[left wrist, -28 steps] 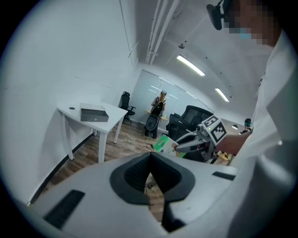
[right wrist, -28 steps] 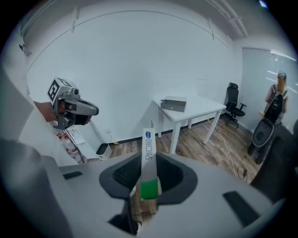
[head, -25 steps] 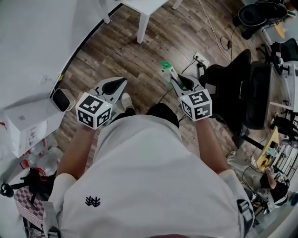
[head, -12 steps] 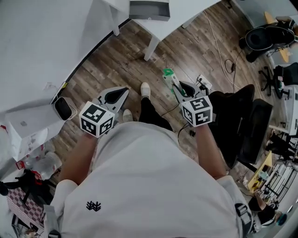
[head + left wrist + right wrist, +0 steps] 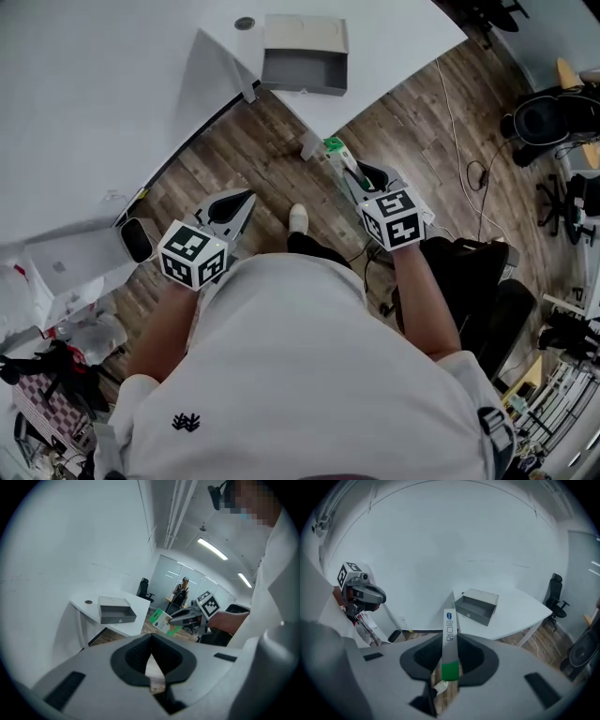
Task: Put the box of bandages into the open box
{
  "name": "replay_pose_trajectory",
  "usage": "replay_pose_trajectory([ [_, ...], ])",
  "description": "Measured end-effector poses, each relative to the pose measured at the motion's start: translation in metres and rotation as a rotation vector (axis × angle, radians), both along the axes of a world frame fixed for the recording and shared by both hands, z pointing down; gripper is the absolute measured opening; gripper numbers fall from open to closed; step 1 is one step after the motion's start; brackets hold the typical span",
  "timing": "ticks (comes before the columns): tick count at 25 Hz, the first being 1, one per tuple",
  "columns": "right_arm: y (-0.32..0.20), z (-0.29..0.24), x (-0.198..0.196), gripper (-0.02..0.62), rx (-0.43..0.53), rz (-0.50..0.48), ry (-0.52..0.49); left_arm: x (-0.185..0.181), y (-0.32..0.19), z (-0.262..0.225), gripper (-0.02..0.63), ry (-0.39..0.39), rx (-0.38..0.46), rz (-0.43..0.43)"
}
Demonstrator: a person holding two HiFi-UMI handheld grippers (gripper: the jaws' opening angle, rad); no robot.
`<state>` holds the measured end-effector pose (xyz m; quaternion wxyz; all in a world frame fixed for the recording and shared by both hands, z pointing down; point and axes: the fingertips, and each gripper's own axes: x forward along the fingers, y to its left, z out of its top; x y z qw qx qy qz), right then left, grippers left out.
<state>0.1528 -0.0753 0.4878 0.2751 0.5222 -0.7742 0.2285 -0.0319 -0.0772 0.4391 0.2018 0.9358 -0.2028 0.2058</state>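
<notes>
Bandage box [image 5: 334, 148], white with green ends, is clamped edge-on between the jaws of the right gripper [image 5: 341, 163]. It hangs over the wood floor [image 5: 234, 159], nearer the person than the open box [image 5: 302, 73] and slightly to its right.

Far to the left of the open box, and well nearer the person, a white carton [image 5: 58, 268] sits among red-marked clutter, with a dark-faced white device [image 5: 139, 240] on the floor just beside it. The left gripper [image 5: 246, 198] comes next, down-left of the open box. Its jaws meet at the tips with only floor showing through the gap behind them.

The open box itself is grey, its lid tipped back. It rests on the white table [image 5: 394, 33], with a small round grommet [image 5: 245, 22] just to its left. Between it and the bandage box lie the table's edge and a table leg [image 5: 309, 145], the leg just beside the bandage box. The person's shoe [image 5: 298, 218] stands on the floor below that.

Right of the open box, a cable [image 5: 457, 122] trails across the floor. Black office chairs [image 5: 548, 117] stand well apart at the far right.
</notes>
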Motion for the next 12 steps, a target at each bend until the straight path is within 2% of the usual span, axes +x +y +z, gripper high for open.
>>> replay_pose_trajectory([
  [8,-0.084,0.008,0.023,0.091,0.016,-0.110,0.030,0.025,-0.041,-0.004,0.006,-0.027,0.013,-0.087],
  [12,-0.118,0.011,0.027,0.091,0.017,-0.126,0.039,0.026,-0.050,-0.001,0.006,-0.029,-0.001,-0.106],
])
